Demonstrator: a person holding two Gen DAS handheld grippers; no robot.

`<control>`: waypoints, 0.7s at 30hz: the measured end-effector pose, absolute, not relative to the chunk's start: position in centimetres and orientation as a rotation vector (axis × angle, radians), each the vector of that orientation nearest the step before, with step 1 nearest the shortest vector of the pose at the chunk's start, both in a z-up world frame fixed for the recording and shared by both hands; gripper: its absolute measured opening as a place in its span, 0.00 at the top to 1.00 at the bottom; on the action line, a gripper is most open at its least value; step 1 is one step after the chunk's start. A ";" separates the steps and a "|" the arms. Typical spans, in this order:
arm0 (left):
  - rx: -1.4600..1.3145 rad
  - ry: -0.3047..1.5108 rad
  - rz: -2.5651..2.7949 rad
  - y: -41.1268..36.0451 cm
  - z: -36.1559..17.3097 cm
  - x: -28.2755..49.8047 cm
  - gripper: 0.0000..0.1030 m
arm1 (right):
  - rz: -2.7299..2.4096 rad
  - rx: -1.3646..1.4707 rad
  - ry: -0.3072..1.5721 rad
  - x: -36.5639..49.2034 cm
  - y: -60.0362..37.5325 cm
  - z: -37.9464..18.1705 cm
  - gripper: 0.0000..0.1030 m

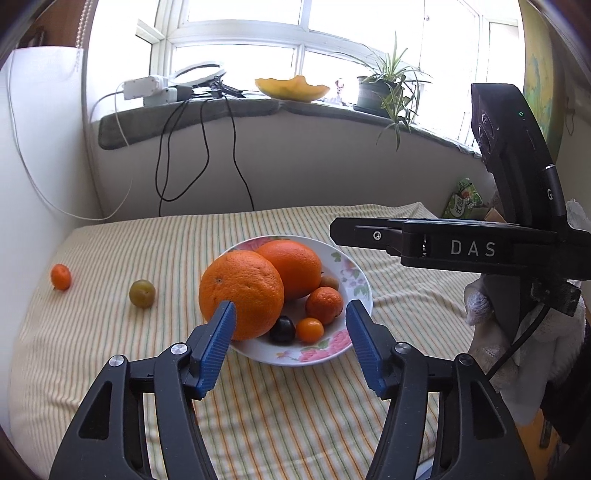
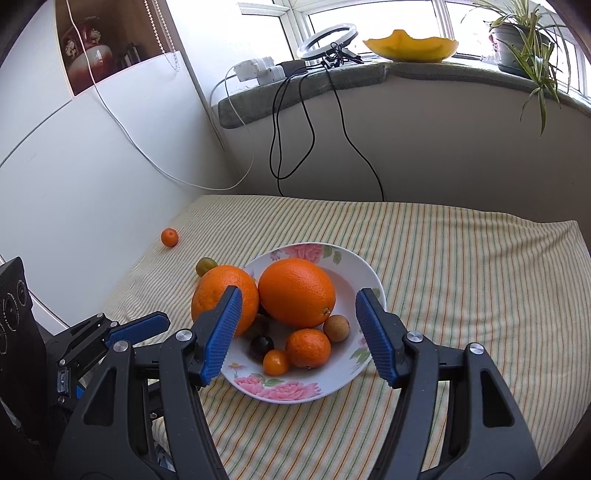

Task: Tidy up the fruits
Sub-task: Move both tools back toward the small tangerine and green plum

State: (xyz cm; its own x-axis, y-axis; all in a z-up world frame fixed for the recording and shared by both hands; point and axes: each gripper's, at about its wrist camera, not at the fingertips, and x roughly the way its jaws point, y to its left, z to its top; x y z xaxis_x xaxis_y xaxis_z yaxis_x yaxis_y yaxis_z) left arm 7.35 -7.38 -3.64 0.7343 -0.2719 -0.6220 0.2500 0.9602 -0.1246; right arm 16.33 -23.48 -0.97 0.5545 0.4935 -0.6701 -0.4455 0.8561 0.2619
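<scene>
Writing "DAS" on right tool (image 1: 334,229) (side-on, state unclear) | left tool (image 1: 291,314) agape

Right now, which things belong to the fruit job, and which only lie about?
Job: floral plate, two big oranges, loose mandarin, loose green fruit.
Lying about: ring light, potted plant, cables.

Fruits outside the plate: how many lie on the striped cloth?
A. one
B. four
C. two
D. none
C: a small orange fruit and a green fruit lie on the cloth, left of the plate; the other fruits sit in the plate.
</scene>
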 end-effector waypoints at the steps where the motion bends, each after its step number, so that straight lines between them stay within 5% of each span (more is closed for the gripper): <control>1: -0.034 0.687 -0.282 -7.1 -3.6 7.3 0.38 | 0.559 0.058 0.809 16.3 -23.2 -0.9 0.35; 10: -0.050 0.676 -0.202 -3.6 -3.4 6.5 0.35 | 0.600 0.013 0.789 15.6 -21.1 -0.1 0.35; 13: -0.053 0.684 -0.163 -1.8 -3.7 6.1 0.35 | 0.615 -0.001 0.769 15.4 -20.4 0.3 0.19; 21: -0.086 0.709 -0.059 3.7 -4.5 5.4 0.32 | 0.674 -0.088 0.759 15.3 -17.4 1.0 0.17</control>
